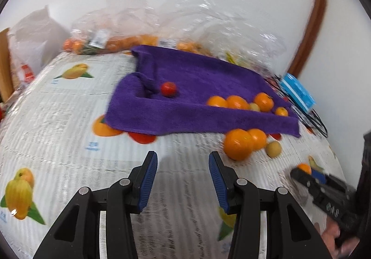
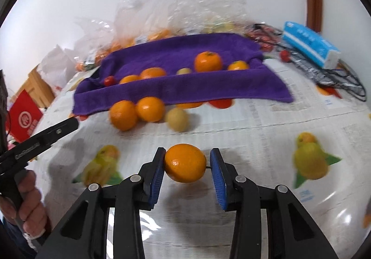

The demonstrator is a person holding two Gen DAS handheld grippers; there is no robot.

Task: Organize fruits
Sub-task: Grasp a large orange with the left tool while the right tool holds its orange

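Note:
A purple towel (image 1: pixel 197 87) (image 2: pixel 185 90) lies on the fruit-print tablecloth and holds several oranges (image 1: pixel 236 102) (image 2: pixel 207 61), a small pale fruit (image 2: pixel 184 71) and a red tomato (image 1: pixel 168 89) (image 2: pixel 109 80). Two oranges (image 1: pixel 238 144) (image 2: pixel 136 112) and a pale yellow fruit (image 1: pixel 273 149) (image 2: pixel 177 119) lie on the cloth in front of the towel. My left gripper (image 1: pixel 183 180) is open and empty, short of the towel. An orange (image 2: pixel 185 162) (image 1: pixel 304 168) sits between my right gripper's (image 2: pixel 187 172) jaws; the left pad touches it, the right pad stands a little off.
Clear plastic bags (image 1: pixel 208 11) with more oranges (image 1: pixel 129 42) stand behind the towel against the white wall. A blue tissue pack (image 1: pixel 298 92) (image 2: pixel 310 44) and black netting (image 2: pixel 336 78) lie at the right. A red box (image 2: pixel 23 117) sits off the table's left edge.

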